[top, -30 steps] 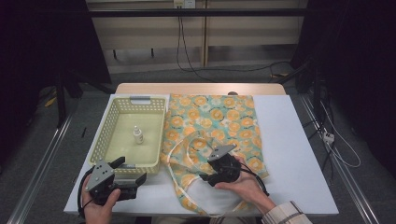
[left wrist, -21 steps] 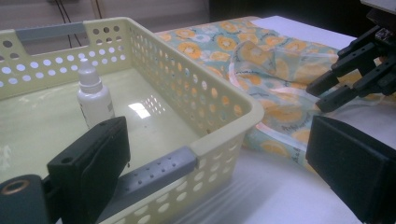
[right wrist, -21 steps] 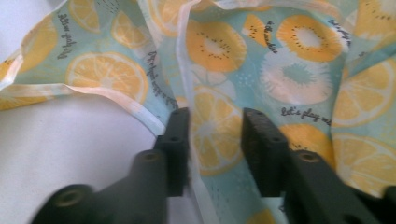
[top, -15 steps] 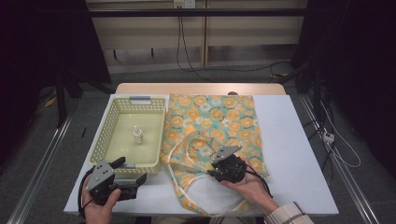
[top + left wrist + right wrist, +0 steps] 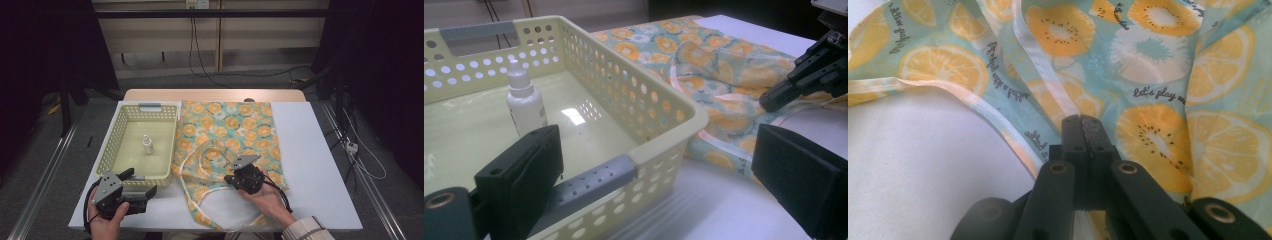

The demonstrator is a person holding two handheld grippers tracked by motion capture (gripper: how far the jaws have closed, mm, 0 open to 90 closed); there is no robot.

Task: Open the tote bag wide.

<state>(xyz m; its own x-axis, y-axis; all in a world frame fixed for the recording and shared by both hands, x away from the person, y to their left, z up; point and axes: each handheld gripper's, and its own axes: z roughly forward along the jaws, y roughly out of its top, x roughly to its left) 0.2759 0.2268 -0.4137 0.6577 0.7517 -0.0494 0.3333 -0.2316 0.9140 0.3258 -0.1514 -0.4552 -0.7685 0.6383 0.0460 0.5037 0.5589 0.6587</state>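
The right gripper has just been closing, its jaws now pinching the pale strap of the fruit-print bag, which lies flat mid-desk, long axis from near edge to far edge.

The left gripper gapes open beside the basket.

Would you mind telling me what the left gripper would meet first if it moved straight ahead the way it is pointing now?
Most likely the near rim of the yellow basket: the left gripper has its jaws open, with the basket's grey handle just ahead between them. Depth is hard to judge.

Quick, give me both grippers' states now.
Left gripper: open, holding nothing, beside the basket.
Right gripper: fingers just closed, shut on the bag strap.
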